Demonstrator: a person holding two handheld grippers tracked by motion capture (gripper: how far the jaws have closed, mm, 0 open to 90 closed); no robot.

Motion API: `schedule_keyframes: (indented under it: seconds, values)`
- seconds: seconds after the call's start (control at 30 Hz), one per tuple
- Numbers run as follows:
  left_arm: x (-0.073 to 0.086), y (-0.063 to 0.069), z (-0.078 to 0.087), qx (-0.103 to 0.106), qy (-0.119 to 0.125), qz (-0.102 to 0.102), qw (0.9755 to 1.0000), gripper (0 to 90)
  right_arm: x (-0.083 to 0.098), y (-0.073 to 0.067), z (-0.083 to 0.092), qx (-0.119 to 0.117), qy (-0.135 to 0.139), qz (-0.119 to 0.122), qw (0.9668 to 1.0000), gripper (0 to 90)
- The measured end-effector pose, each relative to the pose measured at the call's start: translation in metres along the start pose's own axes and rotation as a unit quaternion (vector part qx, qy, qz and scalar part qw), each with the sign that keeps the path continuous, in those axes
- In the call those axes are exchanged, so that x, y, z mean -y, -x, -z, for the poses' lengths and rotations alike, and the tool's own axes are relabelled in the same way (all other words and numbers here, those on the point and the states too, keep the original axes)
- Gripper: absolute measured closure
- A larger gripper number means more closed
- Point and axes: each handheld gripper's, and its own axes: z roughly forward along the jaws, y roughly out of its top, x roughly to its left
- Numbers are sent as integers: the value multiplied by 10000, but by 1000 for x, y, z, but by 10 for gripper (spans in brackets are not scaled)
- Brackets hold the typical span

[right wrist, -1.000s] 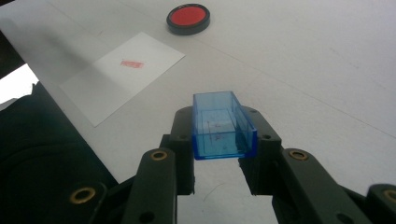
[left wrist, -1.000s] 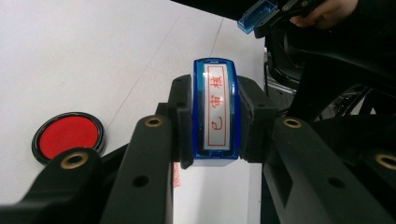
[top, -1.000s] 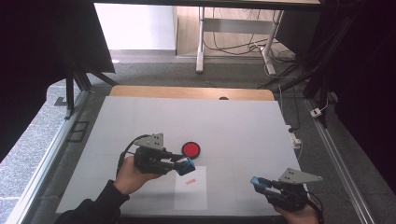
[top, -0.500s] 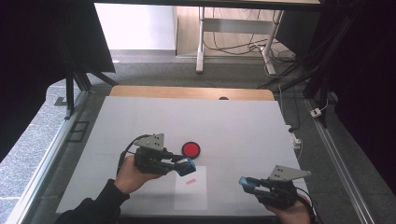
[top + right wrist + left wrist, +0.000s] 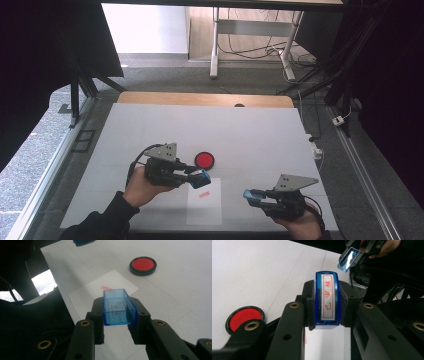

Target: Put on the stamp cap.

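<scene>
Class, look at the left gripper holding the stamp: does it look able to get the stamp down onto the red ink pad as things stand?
Probably yes. The left gripper holds the stamp right beside the ink pad, with only bare table between them.

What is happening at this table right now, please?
A person works with two hand-held grippers. The left gripper is shut on a blue plastic stamp with red characters on its face, above the white sheet of paper, which already carries a small red mark. The right gripper is shut on the clear blue plastic cap, open side up. A round red ink pad in a black case lies on the white table.
</scene>
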Motion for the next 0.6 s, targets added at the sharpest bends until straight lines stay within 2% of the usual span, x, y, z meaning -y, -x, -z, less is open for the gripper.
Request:
schedule_keyframes:
  seconds: [0.07, 0.2, 0.43, 0.6]
  values:
    - [0, 0, -1, -5, 4, -21, 10000, 702, -2, 0, -3, -136, 57, -61, 9999, 683]
    - [-1, 1, -1, -10, 6, -79, 10000, 703, -5, -1, -9, -262, 124, -37, 9996, 683]
    - [-1, 2, -1, 24, 38, -159, 9999, 703, -15, -4, -23, -419, 113, 209, 9988, 683]
    - [-2, 3, 0, 27, 30, -279, 9996, 703, -22, -6, -36, -623, 46, 338, 9975, 683]
